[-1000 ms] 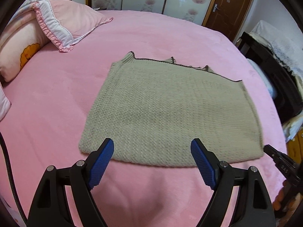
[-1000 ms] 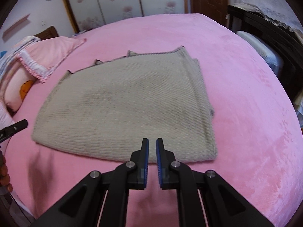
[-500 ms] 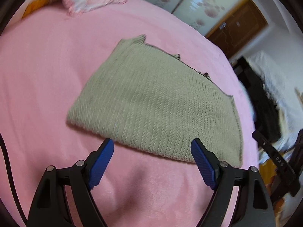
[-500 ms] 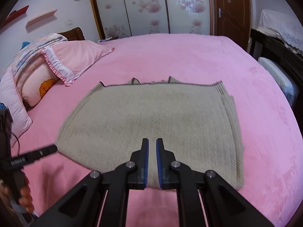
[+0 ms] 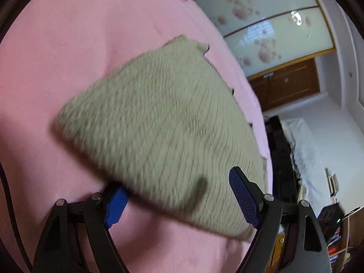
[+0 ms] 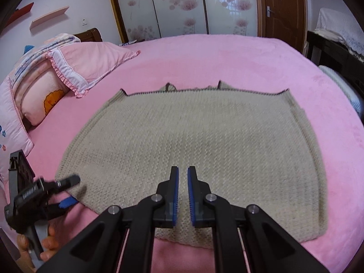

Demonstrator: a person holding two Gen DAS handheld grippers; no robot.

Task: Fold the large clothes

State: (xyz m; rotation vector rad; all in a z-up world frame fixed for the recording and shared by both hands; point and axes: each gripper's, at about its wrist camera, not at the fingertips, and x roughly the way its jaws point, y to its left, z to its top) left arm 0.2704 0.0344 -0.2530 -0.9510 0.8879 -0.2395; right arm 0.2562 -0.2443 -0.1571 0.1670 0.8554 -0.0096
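Observation:
A folded beige knit sweater (image 6: pixel 193 145) lies flat on the pink bed (image 6: pixel 227 59); it also shows in the left wrist view (image 5: pixel 159 132). My left gripper (image 5: pixel 179 195) is open and tilted, straddling the sweater's near edge: one blue pad is partly under the cloth, the other is above it. In the right wrist view the left gripper (image 6: pixel 68 191) is at the sweater's near-left corner. My right gripper (image 6: pixel 182 195) has its jaws nearly together with nothing between them, hovering over the sweater's near edge.
Pink pillows (image 6: pixel 75 66) and a folded quilt are stacked at the bed's left. Dark furniture (image 6: pixel 336 52) with a white cover stands to the right. A wardrobe with flowered sliding doors (image 6: pixel 182 6) and a brown door (image 6: pixel 282 6) are behind the bed.
My left gripper has rolled sideways and moved forward to the sweater's near-left corner, one finger sliding under the edge. My right gripper has moved closer over the near edge, jaws unchanged.

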